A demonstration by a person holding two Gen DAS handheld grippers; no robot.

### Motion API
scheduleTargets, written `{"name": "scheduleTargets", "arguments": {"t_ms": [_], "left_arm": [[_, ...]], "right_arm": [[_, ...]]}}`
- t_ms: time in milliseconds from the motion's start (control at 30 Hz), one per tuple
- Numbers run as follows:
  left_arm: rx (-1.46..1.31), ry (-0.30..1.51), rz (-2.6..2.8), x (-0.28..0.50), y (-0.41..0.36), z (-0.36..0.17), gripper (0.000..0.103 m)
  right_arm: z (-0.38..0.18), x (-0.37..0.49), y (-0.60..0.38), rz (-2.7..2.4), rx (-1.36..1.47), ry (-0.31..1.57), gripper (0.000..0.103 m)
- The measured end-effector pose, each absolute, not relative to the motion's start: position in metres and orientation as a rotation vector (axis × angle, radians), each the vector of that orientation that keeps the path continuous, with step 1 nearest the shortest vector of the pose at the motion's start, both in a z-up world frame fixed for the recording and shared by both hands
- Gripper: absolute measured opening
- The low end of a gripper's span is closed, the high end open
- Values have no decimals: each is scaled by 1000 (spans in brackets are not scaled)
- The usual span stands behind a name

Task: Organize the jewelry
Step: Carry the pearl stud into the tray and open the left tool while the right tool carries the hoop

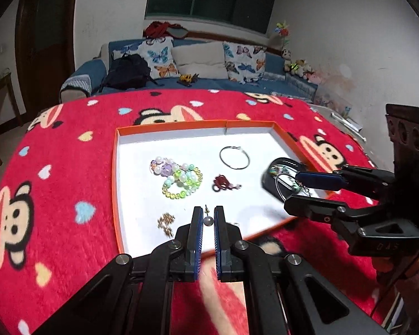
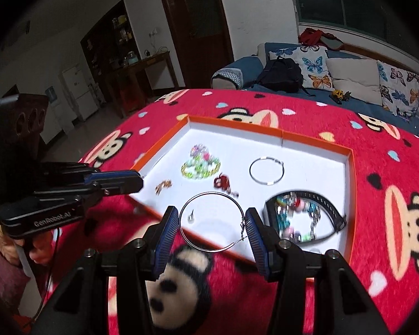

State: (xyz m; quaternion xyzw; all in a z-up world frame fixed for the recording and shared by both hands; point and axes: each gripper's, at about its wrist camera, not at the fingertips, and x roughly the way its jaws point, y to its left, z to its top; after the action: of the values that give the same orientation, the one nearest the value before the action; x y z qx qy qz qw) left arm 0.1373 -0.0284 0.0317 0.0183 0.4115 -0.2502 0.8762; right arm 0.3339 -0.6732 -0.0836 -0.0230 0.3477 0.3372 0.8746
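An orange-rimmed white tray (image 1: 117,167) (image 2: 350,184) lies on the red monkey blanket. In it are a pastel bead bracelet (image 1: 178,177) (image 2: 199,164), a dark red charm (image 1: 223,183) (image 2: 222,182), a silver hoop earring (image 1: 234,157) (image 2: 266,169), small gold pieces (image 1: 166,223) (image 2: 163,185) and a black band with colourful charms (image 1: 279,167) (image 2: 301,215). My left gripper (image 1: 208,219) (image 2: 138,180) is shut on a pearl stud earring (image 1: 208,220). My right gripper (image 2: 212,220) (image 1: 293,187) holds a second large hoop earring (image 2: 211,220) between its fingers.
A blue sofa (image 1: 209,81) with butterfly cushions, a black backpack (image 1: 127,71) and a toy truck stands behind the table. A dark door (image 2: 195,28) and a wooden side table (image 2: 142,75) are further back. Red blanket surrounds the tray.
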Motion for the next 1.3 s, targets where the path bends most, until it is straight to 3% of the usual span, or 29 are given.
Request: {"name": "scheduleTargets", "arguments": {"t_ms": [467, 1300], "left_arm": [[69, 945, -505, 168, -42, -6, 8], [44, 957, -482, 156, -41, 2, 9]], "right_arm": [[-106, 361, -655, 710, -88, 793, 55], [-116, 358, -652, 688, -124, 823, 55]]}}
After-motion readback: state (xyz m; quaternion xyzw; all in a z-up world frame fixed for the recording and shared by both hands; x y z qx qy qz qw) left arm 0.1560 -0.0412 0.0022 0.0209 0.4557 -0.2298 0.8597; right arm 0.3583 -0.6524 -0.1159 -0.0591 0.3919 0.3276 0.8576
